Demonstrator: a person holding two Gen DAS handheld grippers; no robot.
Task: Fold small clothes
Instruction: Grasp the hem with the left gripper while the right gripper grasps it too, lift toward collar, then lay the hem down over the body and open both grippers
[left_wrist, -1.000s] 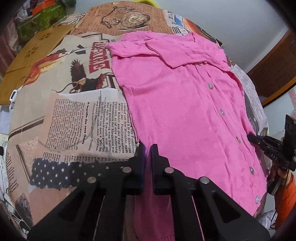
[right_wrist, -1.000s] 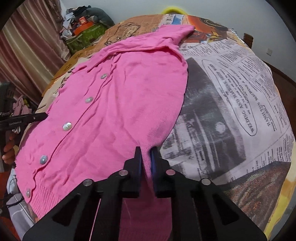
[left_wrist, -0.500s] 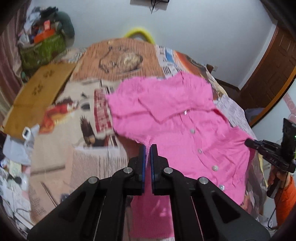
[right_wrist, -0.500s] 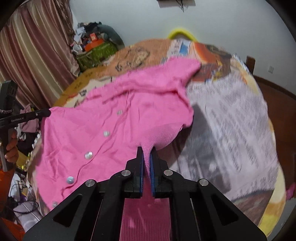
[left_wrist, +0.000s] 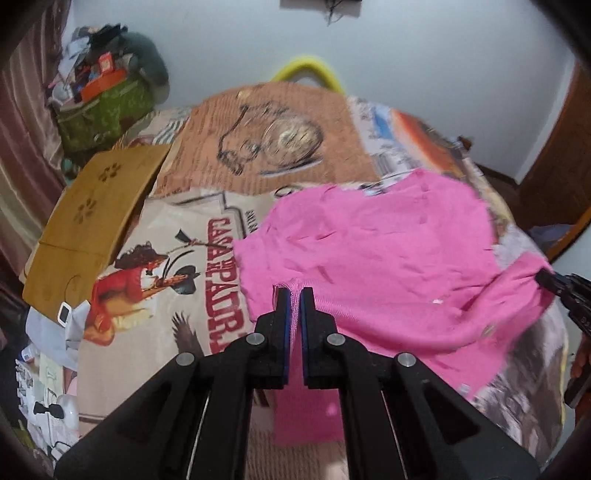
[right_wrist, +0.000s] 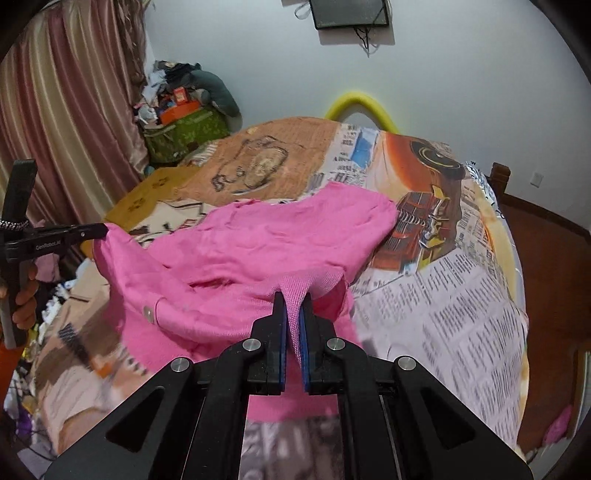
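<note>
A small pink buttoned cardigan (left_wrist: 376, 258) lies half lifted over the newspaper-print bedspread (left_wrist: 177, 266). My left gripper (left_wrist: 293, 295) is shut on its ribbed hem at one bottom corner. My right gripper (right_wrist: 293, 299) is shut on the hem (right_wrist: 295, 291) at the other bottom corner. Both hold the lower edge raised and carried over the upper part, so the cardigan (right_wrist: 258, 251) is folding onto itself. The other gripper shows at the right edge of the left view (left_wrist: 565, 288) and the left edge of the right view (right_wrist: 55, 236).
A wooden board (left_wrist: 92, 221) lies at the left of the bed. A green bag with clutter (right_wrist: 184, 129) stands by the curtain (right_wrist: 55, 110). A yellow foam hoop (right_wrist: 358, 103) sits at the bed's far end. Wooden furniture (right_wrist: 502, 177) stands to the right.
Both grippers have lifted the cardigan's bottom hem off the bed and carried it forward toward the collar. The buttoned front, flat a second ago, is now folded over and mostly hidden.
</note>
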